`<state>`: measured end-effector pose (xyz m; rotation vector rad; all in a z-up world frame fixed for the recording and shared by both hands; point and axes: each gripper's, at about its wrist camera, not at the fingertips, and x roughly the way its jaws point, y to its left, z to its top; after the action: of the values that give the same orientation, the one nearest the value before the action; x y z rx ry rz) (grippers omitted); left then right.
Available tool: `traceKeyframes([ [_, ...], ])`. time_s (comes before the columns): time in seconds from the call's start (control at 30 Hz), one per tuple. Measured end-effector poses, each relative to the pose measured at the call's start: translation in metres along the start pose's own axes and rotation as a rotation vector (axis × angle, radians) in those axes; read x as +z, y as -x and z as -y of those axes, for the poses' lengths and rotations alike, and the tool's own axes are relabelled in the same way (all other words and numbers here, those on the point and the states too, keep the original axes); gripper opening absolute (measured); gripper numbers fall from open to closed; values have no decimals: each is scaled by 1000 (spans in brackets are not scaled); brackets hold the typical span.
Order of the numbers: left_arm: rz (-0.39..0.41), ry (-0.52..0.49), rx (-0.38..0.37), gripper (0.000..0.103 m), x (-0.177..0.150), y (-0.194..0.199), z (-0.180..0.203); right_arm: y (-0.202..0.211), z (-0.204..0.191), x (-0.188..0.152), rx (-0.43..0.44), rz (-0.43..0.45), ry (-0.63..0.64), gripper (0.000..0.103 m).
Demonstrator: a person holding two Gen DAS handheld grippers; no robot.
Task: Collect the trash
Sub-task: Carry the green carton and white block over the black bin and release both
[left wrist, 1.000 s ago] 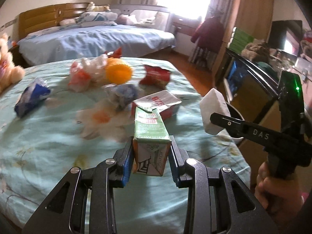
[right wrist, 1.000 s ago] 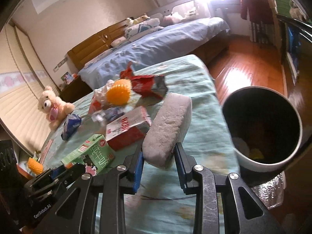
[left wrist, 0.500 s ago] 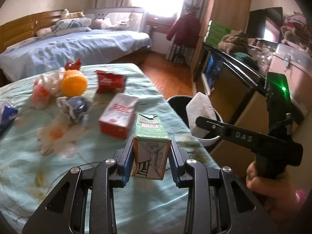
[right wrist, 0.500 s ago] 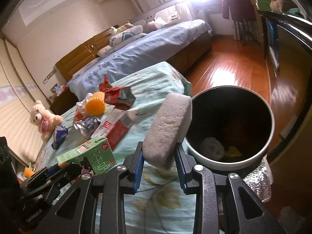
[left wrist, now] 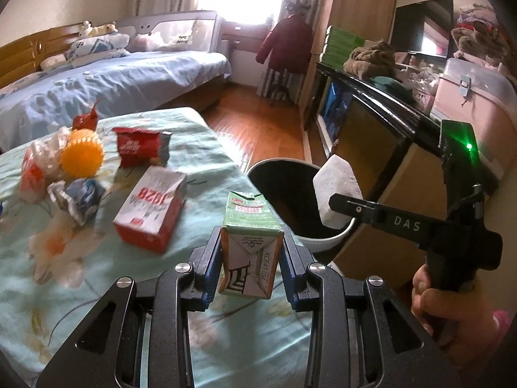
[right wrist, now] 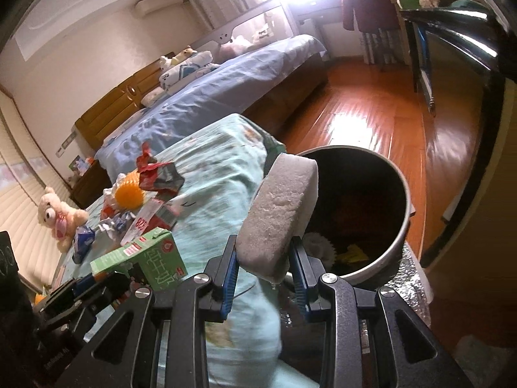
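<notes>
My left gripper (left wrist: 251, 258) is shut on a green milk carton (left wrist: 250, 236), held above the table's right edge, near the bin (left wrist: 323, 242). The carton also shows in the right wrist view (right wrist: 142, 262). My right gripper (right wrist: 263, 268) is shut on a white sponge (right wrist: 279, 213), held at the near rim of the dark round trash bin (right wrist: 381, 258) on the floor. The sponge also shows in the left wrist view (left wrist: 337, 190), over the bin. Some trash lies inside the bin.
On the teal tablecloth (left wrist: 97, 291) lie a red-and-white box (left wrist: 150, 213), a red wrapper (left wrist: 139, 145), an orange spiky ball (left wrist: 82, 158) and crumpled wrappers (left wrist: 77, 194). A teddy bear (right wrist: 59, 216) sits at the far left. A black cabinet (left wrist: 381, 123) stands behind the bin.
Both grippers have swung right toward the bin with their loads. The sponge is now over the bin's near rim and the carton is closer to the table's edge.
</notes>
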<state>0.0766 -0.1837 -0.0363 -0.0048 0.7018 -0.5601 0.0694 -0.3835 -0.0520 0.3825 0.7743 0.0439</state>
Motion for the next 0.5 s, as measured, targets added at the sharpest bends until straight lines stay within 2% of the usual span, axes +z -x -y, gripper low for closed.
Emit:
traceKeyframes([
  [0.5,-15,-68,-52,31,28,-47,32,-18,43,15,-60,-51,-34,31],
])
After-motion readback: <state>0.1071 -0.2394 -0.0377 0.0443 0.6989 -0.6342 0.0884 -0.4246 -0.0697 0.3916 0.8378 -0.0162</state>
